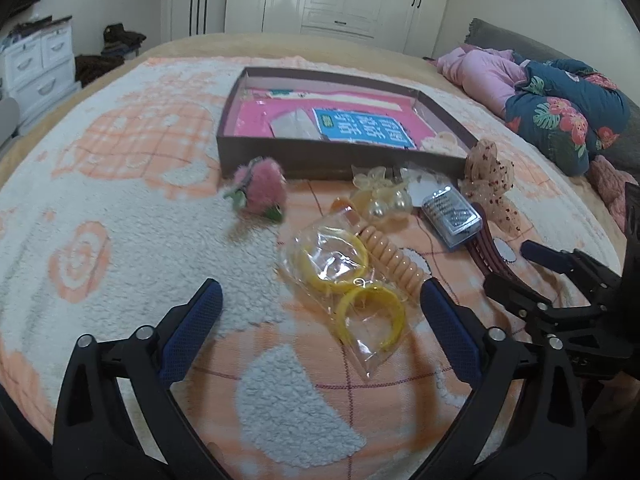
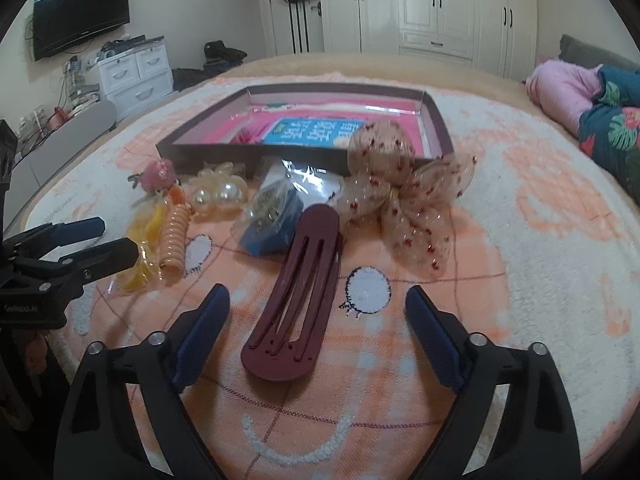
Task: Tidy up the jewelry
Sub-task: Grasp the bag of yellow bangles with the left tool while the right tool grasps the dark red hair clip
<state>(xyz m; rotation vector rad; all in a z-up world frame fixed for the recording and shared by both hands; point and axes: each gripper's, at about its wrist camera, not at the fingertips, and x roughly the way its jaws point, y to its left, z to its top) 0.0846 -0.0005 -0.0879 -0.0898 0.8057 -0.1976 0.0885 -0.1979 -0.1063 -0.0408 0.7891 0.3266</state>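
Between wide right gripper (image 2: pixel 316 328) jaws: maroon hair clip (image 2: pixel 296 292), long axis toward box (image 2: pixel 208 148), untouched.

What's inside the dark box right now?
The dark box holds a pink liner with a blue printed card and a pale hair claw at one corner. Its near wall hides the front strip of the floor.

Box (image 2: pixel 436 120): shallow, dark-walled, open, pink lining with blue card, mid-blanket (image 2: pixel 520 280).
Bow (image 2: pixel 400 184): sheer beige, red dots, touching box's near right corner.
Clip (image 2: pixel 296 292): long maroon, slotted, flat, nearest blanket's near edge.
Blue packet (image 2: pixel 276 220): just beside clip's far end.
Pearl piece (image 2: pixel 218 194): before box's near wall.
Coil tie (image 1: pixel 386 256): peach, beside bagged yellow bangles (image 1: pixel 352 292).
Pompom (image 1: pixel 260 192): pink, fuzzy, at box's near left corner.
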